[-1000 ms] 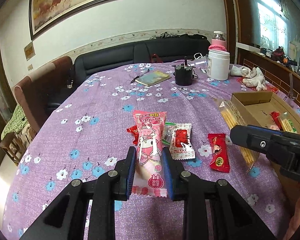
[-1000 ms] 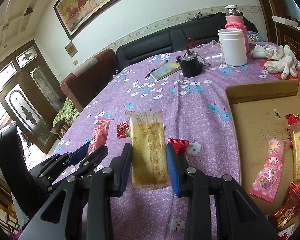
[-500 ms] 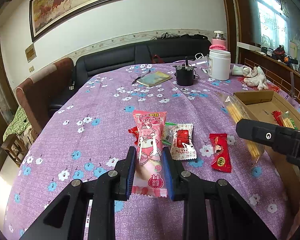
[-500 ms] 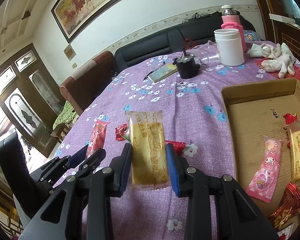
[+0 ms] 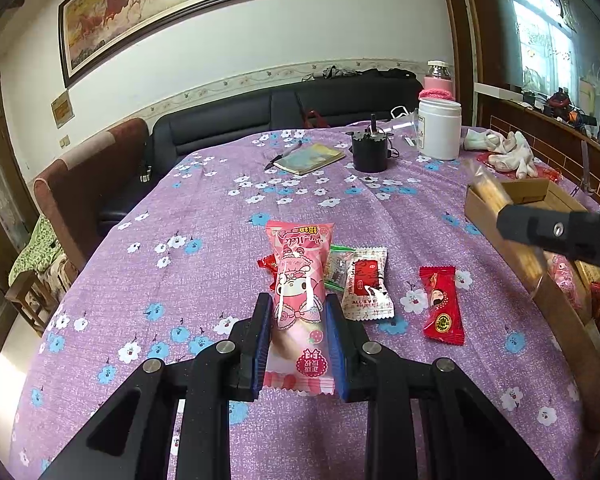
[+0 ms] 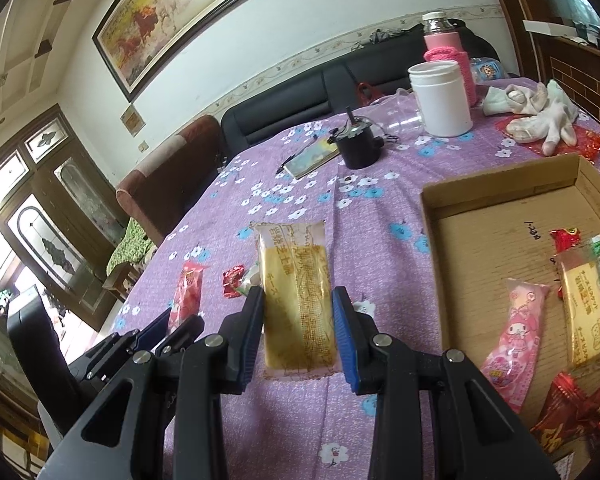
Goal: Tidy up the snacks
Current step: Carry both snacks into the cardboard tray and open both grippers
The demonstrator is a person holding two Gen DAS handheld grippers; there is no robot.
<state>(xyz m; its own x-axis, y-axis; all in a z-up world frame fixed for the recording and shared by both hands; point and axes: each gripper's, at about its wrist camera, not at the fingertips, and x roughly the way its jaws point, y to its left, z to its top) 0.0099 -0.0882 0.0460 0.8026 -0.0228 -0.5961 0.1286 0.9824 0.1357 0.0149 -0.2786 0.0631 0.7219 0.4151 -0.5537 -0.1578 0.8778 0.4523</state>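
Note:
My left gripper (image 5: 298, 316) is shut on a pink cartoon snack pack (image 5: 300, 280), held just above the purple flowered tablecloth. Beside it lie a white-and-red packet (image 5: 366, 284), a green-edged packet (image 5: 337, 266) and a red candy packet (image 5: 441, 304). My right gripper (image 6: 298, 308) is shut on a yellow cake bar in clear wrap (image 6: 296, 300), raised over the table left of the cardboard box (image 6: 480, 196). The box holds another pink pack (image 6: 514, 332), a yellow bar (image 6: 582, 320) and red candies (image 6: 564, 412). The right gripper shows in the left wrist view (image 5: 556, 232).
At the far end of the table stand a white jar (image 6: 440, 98), a pink-sleeved bottle (image 6: 446, 46), a black motor (image 6: 356, 144), a notebook with pen (image 5: 308, 158) and white gloves (image 6: 540, 114). A black sofa and a brown armchair (image 5: 84, 184) stand beyond the table.
My right gripper has carried the yellow bar rightwards, closer to the cardboard box. My left gripper has kept hold of the pink pack and lifted slightly.

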